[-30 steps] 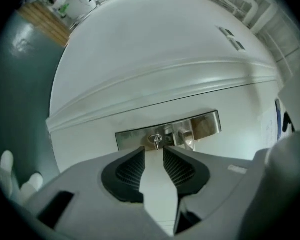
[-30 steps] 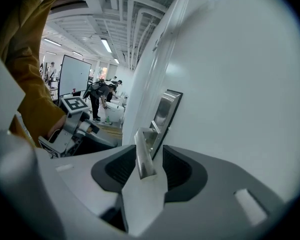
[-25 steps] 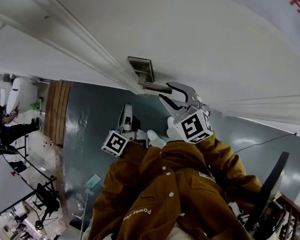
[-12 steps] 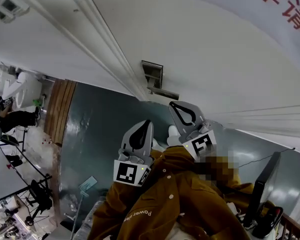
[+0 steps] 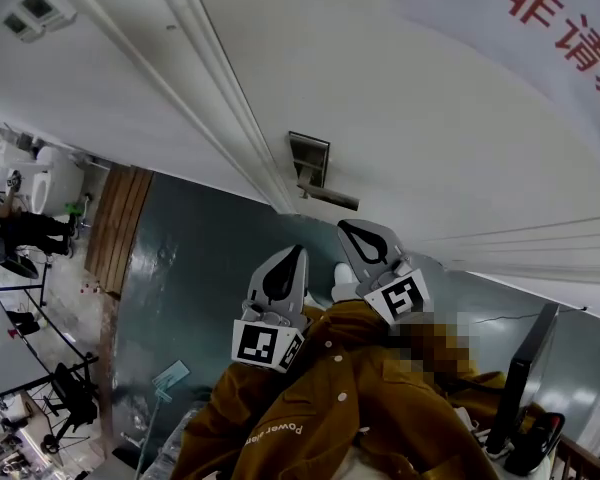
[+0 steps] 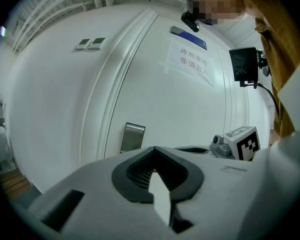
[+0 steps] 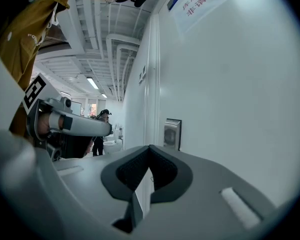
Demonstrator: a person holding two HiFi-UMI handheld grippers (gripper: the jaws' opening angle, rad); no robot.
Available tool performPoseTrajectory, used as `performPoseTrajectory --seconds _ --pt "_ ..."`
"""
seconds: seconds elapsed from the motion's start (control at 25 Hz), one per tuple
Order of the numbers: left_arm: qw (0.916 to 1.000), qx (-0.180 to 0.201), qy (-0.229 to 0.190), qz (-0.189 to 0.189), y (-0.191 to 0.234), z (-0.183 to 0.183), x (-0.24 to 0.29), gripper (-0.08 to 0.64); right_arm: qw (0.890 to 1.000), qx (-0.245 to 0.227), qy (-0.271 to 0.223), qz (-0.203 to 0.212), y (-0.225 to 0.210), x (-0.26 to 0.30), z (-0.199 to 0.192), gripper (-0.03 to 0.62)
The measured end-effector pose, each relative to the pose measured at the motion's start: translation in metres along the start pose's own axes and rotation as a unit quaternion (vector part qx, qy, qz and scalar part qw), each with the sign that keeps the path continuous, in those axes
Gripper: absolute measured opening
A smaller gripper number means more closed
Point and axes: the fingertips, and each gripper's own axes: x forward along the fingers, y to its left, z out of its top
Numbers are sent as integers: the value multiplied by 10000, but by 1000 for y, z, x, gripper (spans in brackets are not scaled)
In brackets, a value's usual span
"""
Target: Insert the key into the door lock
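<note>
**Presently, both grippers are held clenched and empty before the door lock**

Seen from the head view, the left gripper (image 5: 298,251) and the right gripper (image 5: 344,226) are held side by side, close together, with their tips pointed toward a white door (image 5: 430,118). The door lock (image 5: 309,160), a metal plate, is mounted on the door just beside the moulded door frame (image 5: 210,88). A lever handle (image 5: 330,196) is fixed at the plate's lower end. Neither gripper is touching the lock. The right gripper's tip is held just short of the handle, and the left gripper's tip is kept a little further off.

In the left gripper view, the jaws are seen pressed together at the tips with nothing gripped between them. The lock plate is seen beyond them, slightly to the left, and the right gripper's marker cube (image 6: 244,141) is seen at the right. In the right gripper view, the jaws are likewise seen closed on nothing, with the lock plate just to the right of the tips.

A sign (image 5: 570,28) with red characters is fixed higher up the door. A brown jacket (image 5: 350,398) is worn by the person, and a grey-green floor (image 5: 200,258) is seen beneath.
</note>
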Motion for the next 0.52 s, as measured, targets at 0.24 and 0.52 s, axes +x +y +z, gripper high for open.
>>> performPoseTrajectory --seconds 0.24,0.52 --pt "10000 -52 -20 18 5 3 0 2 10000 -35 16 7 -2 1 3 5" --pt "9999 -133 -21 4 9 5 3 2 9998 167 47 -58 -2 2 4 5"
